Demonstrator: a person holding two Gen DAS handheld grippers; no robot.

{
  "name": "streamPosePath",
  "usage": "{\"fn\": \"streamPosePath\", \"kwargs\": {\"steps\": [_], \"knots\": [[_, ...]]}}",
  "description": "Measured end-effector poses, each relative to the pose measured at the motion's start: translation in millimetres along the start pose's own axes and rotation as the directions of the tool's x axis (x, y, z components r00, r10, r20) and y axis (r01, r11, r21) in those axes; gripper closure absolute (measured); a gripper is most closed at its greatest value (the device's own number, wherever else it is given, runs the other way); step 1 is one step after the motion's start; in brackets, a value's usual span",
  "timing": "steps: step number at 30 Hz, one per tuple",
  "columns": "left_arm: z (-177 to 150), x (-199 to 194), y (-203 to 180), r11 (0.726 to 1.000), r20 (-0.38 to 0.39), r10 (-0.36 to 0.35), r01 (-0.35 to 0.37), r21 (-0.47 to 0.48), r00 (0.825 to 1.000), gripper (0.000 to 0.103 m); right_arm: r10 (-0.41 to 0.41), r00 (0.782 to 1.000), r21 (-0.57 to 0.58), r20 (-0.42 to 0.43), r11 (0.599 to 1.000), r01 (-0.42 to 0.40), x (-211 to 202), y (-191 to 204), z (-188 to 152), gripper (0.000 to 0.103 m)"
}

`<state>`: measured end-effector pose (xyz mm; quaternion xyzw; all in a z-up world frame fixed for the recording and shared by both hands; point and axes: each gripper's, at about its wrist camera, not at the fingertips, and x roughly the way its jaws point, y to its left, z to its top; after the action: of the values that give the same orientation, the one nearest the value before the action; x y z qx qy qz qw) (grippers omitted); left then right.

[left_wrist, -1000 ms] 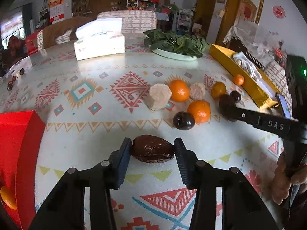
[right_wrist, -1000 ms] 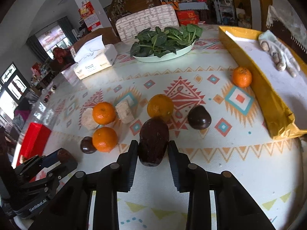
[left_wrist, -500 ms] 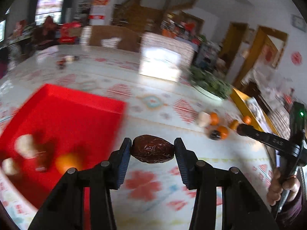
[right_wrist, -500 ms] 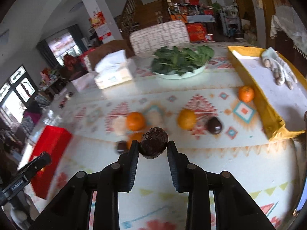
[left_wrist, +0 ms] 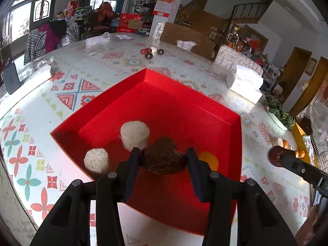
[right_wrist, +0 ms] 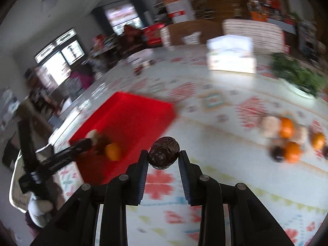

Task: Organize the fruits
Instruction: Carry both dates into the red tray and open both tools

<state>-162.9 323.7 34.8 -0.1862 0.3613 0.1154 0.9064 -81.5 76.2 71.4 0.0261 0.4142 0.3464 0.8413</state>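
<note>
My left gripper (left_wrist: 164, 162) is shut on a dark brown wrinkled fruit (left_wrist: 164, 160) and holds it over the red tray (left_wrist: 184, 110). In the tray lie two pale round fruits (left_wrist: 134, 134) (left_wrist: 96, 160), an orange (left_wrist: 209, 160) and a dark fruit behind the held one. My right gripper (right_wrist: 163, 160) is shut on another dark brown fruit (right_wrist: 164, 152) above the table, just right of the red tray (right_wrist: 131, 112). The left gripper also shows in the right wrist view (right_wrist: 82, 145) over the tray. Several oranges (right_wrist: 291, 150) and other fruits lie blurred at the right.
A white tissue box (left_wrist: 246, 84) and a plate of greens (left_wrist: 278, 114) stand beyond the tray. Small round objects (left_wrist: 151, 52) lie at the table's far side. A yellow box (left_wrist: 301, 141) is at the right. A dark device (left_wrist: 10, 78) stands at the left edge.
Both grippers have swung left with their dark fruits. The left one went from beside the tray to over it. The right one left the fruit pile and came close to the tray.
</note>
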Motion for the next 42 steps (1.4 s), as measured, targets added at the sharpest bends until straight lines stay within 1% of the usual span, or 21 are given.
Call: {"fn": "streamPosePath", "kwargs": {"steps": [2, 5, 9, 11, 14, 16, 20, 24, 25, 27, 28, 33, 36, 42], "knots": [[-2, 3, 3, 1.0, -0.009, -0.006, 0.006, 0.001, 1.0, 0.058, 0.034, 0.999, -0.024, -0.026, 0.999, -0.035, 14, 18, 2, 0.07], [-5, 5, 8, 1.0, -0.018, -0.014, 0.014, -0.006, 1.0, 0.058, 0.062, 0.996, -0.061, -0.064, 0.996, -0.066, 33, 43, 1, 0.07], [-3, -1, 16, 0.999, 0.002, -0.032, 0.032, -0.035, 1.0, 0.058, 0.087, 0.99, -0.09, -0.108, 0.991, -0.097, 51, 62, -5, 0.07], [-1, -6, 21, 0.998, 0.017, -0.035, 0.035, -0.054, 0.999, 0.056, 0.086, 0.988, -0.111, -0.126, 0.989, -0.1, 60, 70, -8, 0.07], [2, -13, 29, 0.996, 0.042, -0.04, 0.044, -0.082, 0.998, 0.051, 0.077, 0.987, -0.146, -0.142, 0.984, -0.098, 68, 79, -13, 0.07], [4, -17, 33, 0.995, 0.055, -0.038, 0.043, -0.094, 0.998, 0.051, 0.075, 0.986, -0.169, -0.15, 0.98, -0.101, 72, 85, -16, 0.069], [6, -22, 36, 0.993, 0.066, -0.035, 0.042, -0.107, 0.997, 0.048, 0.077, 0.984, -0.2, -0.16, 0.974, -0.109, 76, 94, -20, 0.069], [5, -26, 35, 0.993, 0.069, -0.027, 0.035, -0.11, 0.997, 0.046, 0.071, 0.986, -0.224, -0.149, 0.969, -0.104, 73, 100, -22, 0.068], [5, -27, 33, 0.994, 0.067, -0.026, 0.033, -0.107, 0.997, 0.046, 0.073, 0.986, -0.225, -0.147, 0.969, -0.105, 71, 100, -23, 0.067], [5, -29, 32, 0.995, 0.067, -0.028, 0.035, -0.097, 0.997, 0.046, 0.072, 0.988, -0.222, -0.137, 0.97, -0.101, 67, 97, -24, 0.061], [4, -31, 28, 0.996, 0.068, -0.028, 0.034, -0.085, 0.997, 0.046, 0.068, 0.989, -0.219, -0.13, 0.971, -0.096, 64, 95, -25, 0.06], [3, -38, 4, 0.999, 0.073, -0.026, 0.028, -0.024, 0.997, 0.045, 0.066, 0.992, -0.185, -0.105, 0.979, -0.085, 52, 77, -27, 0.06], [0, -42, -14, 0.999, 0.074, -0.031, 0.03, 0.016, 0.997, 0.041, 0.056, 0.995, -0.151, -0.081, 0.986, -0.068, 42, 60, -30, 0.06], [-6, -47, -47, 0.995, 0.063, -0.06, 0.055, 0.079, 0.996, 0.04, -0.004, 0.999, -0.062, -0.04, 0.998, 0.002, 14, 11, -37, 0.06]]}}
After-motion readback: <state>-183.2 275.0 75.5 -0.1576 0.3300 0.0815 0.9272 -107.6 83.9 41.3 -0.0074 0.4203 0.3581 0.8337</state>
